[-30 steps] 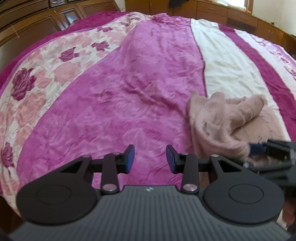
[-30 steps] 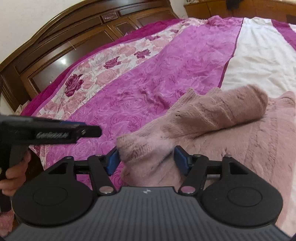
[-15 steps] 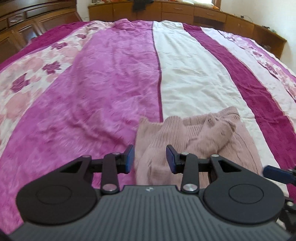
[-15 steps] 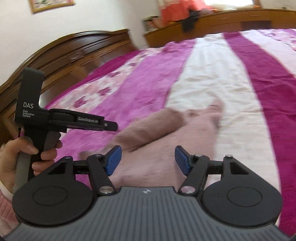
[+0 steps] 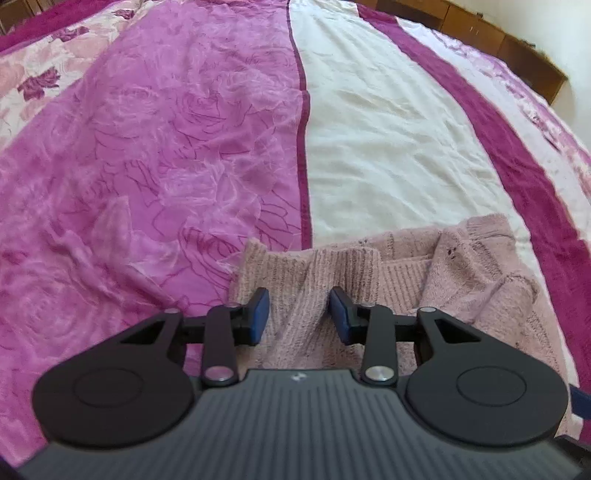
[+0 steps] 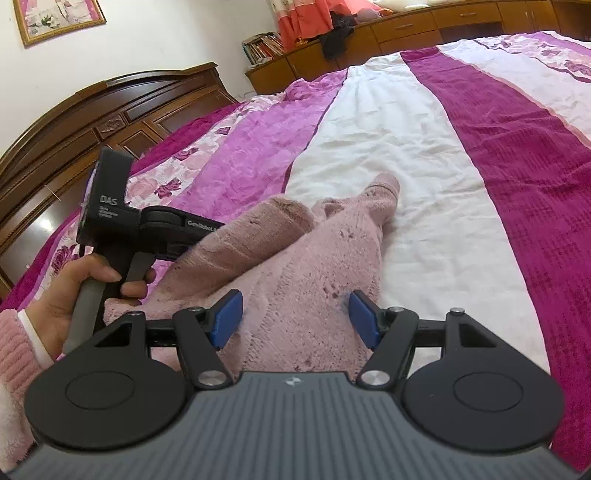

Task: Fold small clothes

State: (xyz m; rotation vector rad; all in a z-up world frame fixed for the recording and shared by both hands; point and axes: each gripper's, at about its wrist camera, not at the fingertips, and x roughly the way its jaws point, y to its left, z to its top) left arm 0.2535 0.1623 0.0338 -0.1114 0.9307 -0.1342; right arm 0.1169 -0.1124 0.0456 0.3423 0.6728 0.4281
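The left gripper [image 5: 299,314], a black two-finger tool with blue pads, is held low over the bed, its fingers spread apart on either side of a raised fold of the dusty-pink ribbed knit sweater [image 5: 406,273]; the pads stand clear of the wool, clamping nothing. In the right wrist view the person's left hand [image 6: 92,291], in a fuzzy pink sleeve [image 6: 14,354], wraps the grey handle of that tool and holds it level beside the sweater.

The right gripper [image 6: 295,317] hangs above the near part of the sweater [image 6: 295,266] with its jaws wide apart and empty.

The sweater lies rumpled on the striped bedspread of magenta, cream and dark plum bands [image 6: 443,177], mostly on the cream band, one sleeve folded across the body and its cuff pointing up the bed.

Around the bed stand a carved dark wooden headboard [image 6: 110,122], a low wooden cabinet [image 6: 406,29] with books and draped clothes, and a gilt-framed picture [image 6: 55,18] on the white wall.
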